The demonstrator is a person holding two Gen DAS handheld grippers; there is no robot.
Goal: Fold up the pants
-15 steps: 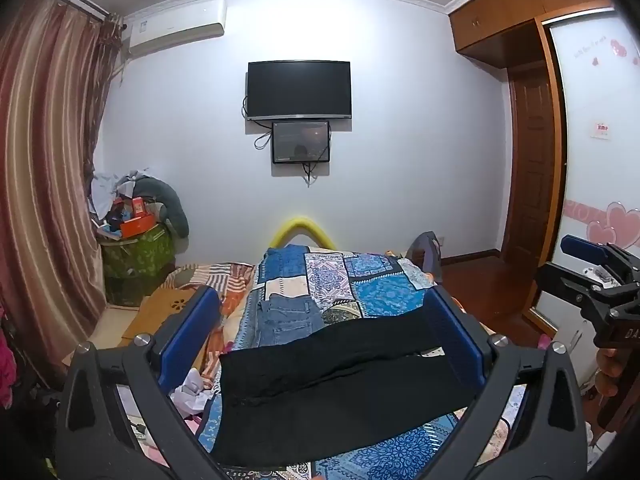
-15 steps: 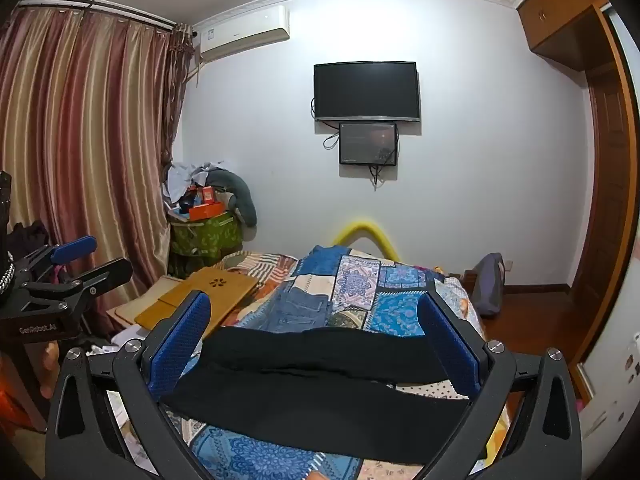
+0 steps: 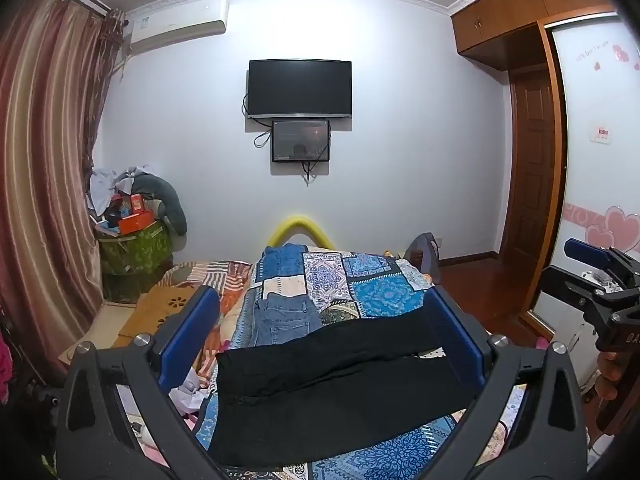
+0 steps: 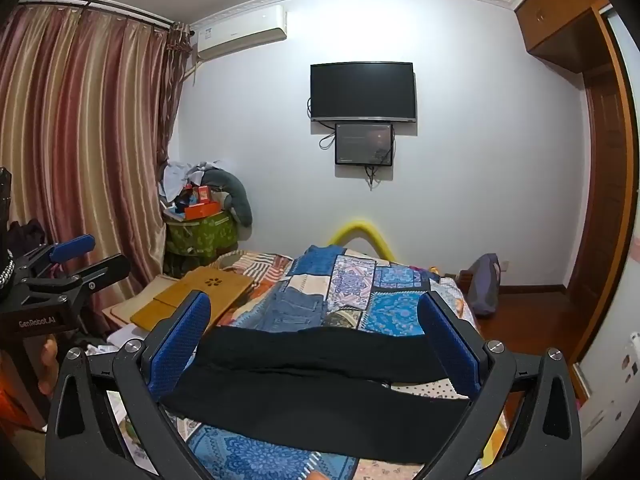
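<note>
Black pants [image 3: 336,384] lie spread flat across the near end of the bed, legs running sideways; they also show in the right wrist view [image 4: 320,380]. My left gripper [image 3: 320,312] is open and empty, held above the pants. My right gripper [image 4: 316,316] is open and empty, also above the pants. The right gripper shows at the right edge of the left wrist view [image 3: 596,280], the left gripper at the left edge of the right wrist view [image 4: 68,268].
A patchwork bedspread [image 3: 372,284] covers the bed. Folded blue jeans [image 3: 286,318] lie just beyond the black pants. A wooden lap tray [image 4: 200,296] sits at the bed's left. A cluttered green box [image 3: 136,248] stands by the curtain. A wardrobe [image 3: 600,160] lines the right wall.
</note>
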